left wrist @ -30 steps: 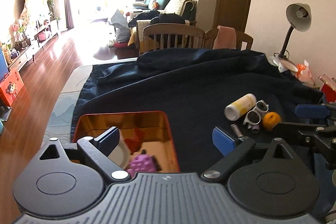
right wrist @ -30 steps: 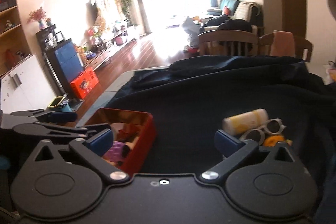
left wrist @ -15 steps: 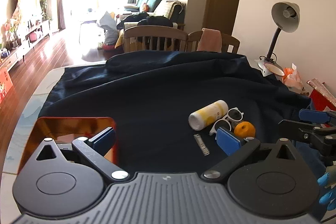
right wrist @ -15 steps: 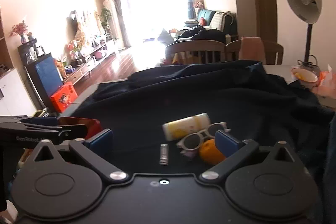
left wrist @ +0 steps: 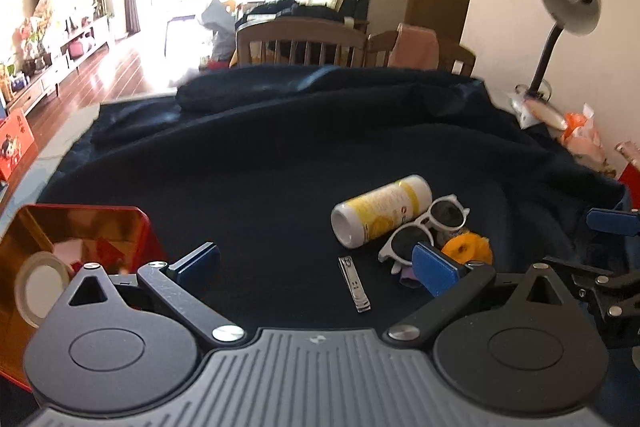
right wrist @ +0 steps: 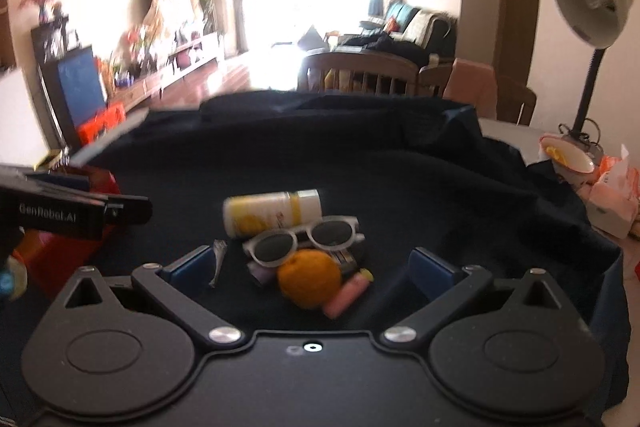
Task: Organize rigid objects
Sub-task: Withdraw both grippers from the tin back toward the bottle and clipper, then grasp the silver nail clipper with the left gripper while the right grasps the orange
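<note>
On the dark cloth (left wrist: 260,163) lies a small pile: a yellow-and-white bottle (left wrist: 380,210) on its side, white sunglasses (left wrist: 426,227), an orange (left wrist: 466,246) and a metal nail clipper (left wrist: 354,283). My left gripper (left wrist: 316,263) hangs open above the clipper, nothing between its fingers. In the right wrist view the bottle (right wrist: 272,211), sunglasses (right wrist: 308,239), orange (right wrist: 310,277), a pink tube (right wrist: 346,293) and the clipper (right wrist: 218,263) lie between the wide jaws of my right gripper (right wrist: 310,263), which is open and grips nothing. A red tin box (left wrist: 76,239) stands at the left.
The red box holds a round lid (left wrist: 40,283) and other items. A desk lamp (left wrist: 568,11) and plastic bags (left wrist: 580,139) stand at the table's right edge. Wooden chairs (left wrist: 300,43) line the far side. My left gripper's arm (right wrist: 72,211) reaches in from the left.
Both grippers have swung right, away from the red box and toward the pile of objects. The pile now sits nearer and lower in both views. Both stay open.
</note>
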The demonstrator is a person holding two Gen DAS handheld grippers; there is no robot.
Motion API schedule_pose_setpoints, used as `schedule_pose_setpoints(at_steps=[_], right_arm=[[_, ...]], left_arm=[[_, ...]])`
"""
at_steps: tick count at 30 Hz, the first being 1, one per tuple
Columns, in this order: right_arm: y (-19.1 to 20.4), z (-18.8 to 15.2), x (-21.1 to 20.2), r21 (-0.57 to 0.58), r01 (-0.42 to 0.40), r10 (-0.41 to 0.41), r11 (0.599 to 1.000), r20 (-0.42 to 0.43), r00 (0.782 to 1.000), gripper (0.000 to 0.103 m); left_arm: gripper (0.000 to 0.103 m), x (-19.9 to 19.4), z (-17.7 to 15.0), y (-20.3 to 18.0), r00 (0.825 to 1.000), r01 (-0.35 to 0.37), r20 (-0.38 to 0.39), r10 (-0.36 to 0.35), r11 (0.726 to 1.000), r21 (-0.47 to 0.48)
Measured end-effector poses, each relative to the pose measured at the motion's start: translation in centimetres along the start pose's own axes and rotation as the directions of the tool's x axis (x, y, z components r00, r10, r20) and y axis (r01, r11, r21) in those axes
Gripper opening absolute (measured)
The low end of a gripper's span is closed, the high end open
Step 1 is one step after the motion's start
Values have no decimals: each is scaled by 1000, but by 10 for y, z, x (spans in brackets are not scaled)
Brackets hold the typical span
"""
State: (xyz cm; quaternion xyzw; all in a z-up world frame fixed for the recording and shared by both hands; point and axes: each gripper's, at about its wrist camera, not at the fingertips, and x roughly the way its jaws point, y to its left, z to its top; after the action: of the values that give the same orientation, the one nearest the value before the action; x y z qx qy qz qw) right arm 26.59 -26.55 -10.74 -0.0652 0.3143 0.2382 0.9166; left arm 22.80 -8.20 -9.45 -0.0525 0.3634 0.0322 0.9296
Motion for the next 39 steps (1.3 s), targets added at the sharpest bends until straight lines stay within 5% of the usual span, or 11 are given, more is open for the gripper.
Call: schedule_pose_setpoints(at_steps=[11,24,29,32,34,39], right_arm=[[-10,-9,44,-114,-115,102,987,-111,989,94],[-1,-8,78,-274,-172,125,946,-179,976,75],[-2,-10,86,-275,-189,138,943,-193,971,63],[-1,-10,89,-276,-193,142,941,-195,971,60],[0,-10,90,-278,-190,139,942,-191,972,59],[-1,-10,92,-280,-180,128,943,-196,972,56]], left_arm=[[103,58,-11,-17,992,-43,-119,44,999,11],[101,105,-17,-17,974,-95,-205,95,995,12],[86,112,-14,-21,975,-94,-202,96,995,17],[66,112,-11,-24,979,-82,-185,86,996,27],[44,112,-8,-28,981,-70,-178,76,997,38],[26,111,-7,-39,983,-21,-177,38,995,95]])
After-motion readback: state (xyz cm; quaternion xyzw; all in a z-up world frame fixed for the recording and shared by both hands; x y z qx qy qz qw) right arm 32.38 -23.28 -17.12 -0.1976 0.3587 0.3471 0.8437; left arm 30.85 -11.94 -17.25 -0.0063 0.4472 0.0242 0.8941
